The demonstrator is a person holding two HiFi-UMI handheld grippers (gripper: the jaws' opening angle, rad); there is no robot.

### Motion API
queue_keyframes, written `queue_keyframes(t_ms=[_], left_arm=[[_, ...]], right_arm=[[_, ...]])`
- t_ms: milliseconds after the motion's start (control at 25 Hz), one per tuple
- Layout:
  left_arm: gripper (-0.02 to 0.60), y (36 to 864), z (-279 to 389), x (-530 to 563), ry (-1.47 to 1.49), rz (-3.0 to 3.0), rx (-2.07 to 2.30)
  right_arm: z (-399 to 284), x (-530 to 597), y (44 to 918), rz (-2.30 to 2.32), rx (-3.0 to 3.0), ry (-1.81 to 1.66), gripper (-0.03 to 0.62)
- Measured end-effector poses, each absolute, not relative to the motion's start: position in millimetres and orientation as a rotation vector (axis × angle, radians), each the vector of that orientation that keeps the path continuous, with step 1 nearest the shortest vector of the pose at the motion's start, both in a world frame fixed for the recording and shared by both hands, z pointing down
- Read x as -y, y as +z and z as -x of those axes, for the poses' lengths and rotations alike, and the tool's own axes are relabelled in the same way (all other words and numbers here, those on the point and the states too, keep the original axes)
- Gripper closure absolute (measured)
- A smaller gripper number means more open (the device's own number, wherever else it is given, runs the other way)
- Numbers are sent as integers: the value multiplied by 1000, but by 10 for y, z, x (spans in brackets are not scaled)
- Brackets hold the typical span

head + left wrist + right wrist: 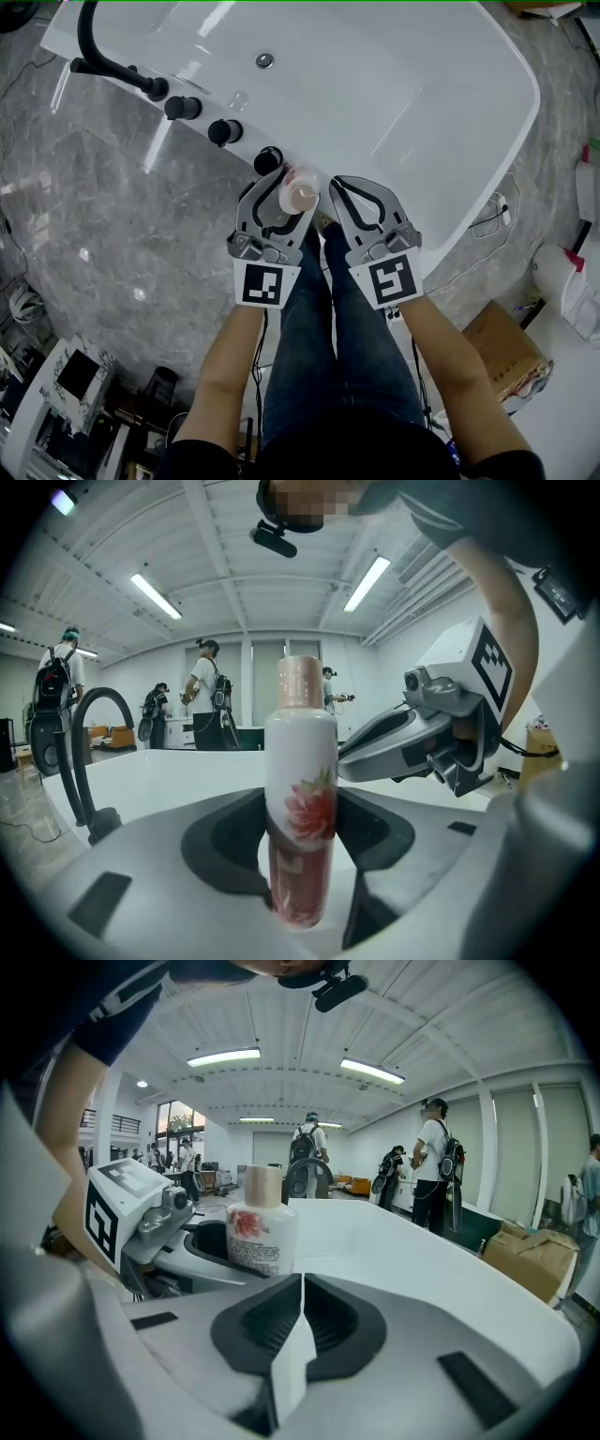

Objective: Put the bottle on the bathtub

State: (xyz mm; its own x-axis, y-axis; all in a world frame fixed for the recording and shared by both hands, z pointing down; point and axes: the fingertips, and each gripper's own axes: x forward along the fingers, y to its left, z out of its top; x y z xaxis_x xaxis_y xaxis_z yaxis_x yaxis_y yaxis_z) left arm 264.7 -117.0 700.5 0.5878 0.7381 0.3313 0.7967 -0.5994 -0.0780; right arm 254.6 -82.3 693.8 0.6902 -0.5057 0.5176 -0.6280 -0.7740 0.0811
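Note:
A white bottle (302, 194) with a red flower print and a pale pink cap stands upright between the jaws of my left gripper (295, 193), over the near rim of the white bathtub (394, 84). In the left gripper view the bottle (302, 808) fills the middle and both jaws of that gripper (302, 860) press its sides. My right gripper (336, 182) is just to the right of it, shut and empty; its jaws (300, 1283) meet, with the bottle (261, 1232) a short way ahead on the left. Whether the bottle's base rests on the rim is hidden.
A black faucet (103, 56) and three black knobs (225, 131) line the tub's left rim, the nearest knob (268, 159) close to the bottle. A drain (265, 61) sits in the tub. A cardboard box (511, 352) and cables (492, 211) lie on the grey floor at the right. People stand in the background.

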Motion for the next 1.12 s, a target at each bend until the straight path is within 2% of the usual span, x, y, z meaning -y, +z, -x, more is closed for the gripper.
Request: queue_keyframes(t_ms=[920,1040,1120], left_arm=[[344,7216,-2600,1180,-402,2578,1300],[285,7267,-2520,1202,-508,2569,1319],[272,7255,-2441,1310,-610,2583,1293]], right_arm=[[-2394,835,6863,-2654,957,710,566],[-2366,825,6721,-2648,957,702,566],[-2339,819,6572,-2659,944,685,566]])
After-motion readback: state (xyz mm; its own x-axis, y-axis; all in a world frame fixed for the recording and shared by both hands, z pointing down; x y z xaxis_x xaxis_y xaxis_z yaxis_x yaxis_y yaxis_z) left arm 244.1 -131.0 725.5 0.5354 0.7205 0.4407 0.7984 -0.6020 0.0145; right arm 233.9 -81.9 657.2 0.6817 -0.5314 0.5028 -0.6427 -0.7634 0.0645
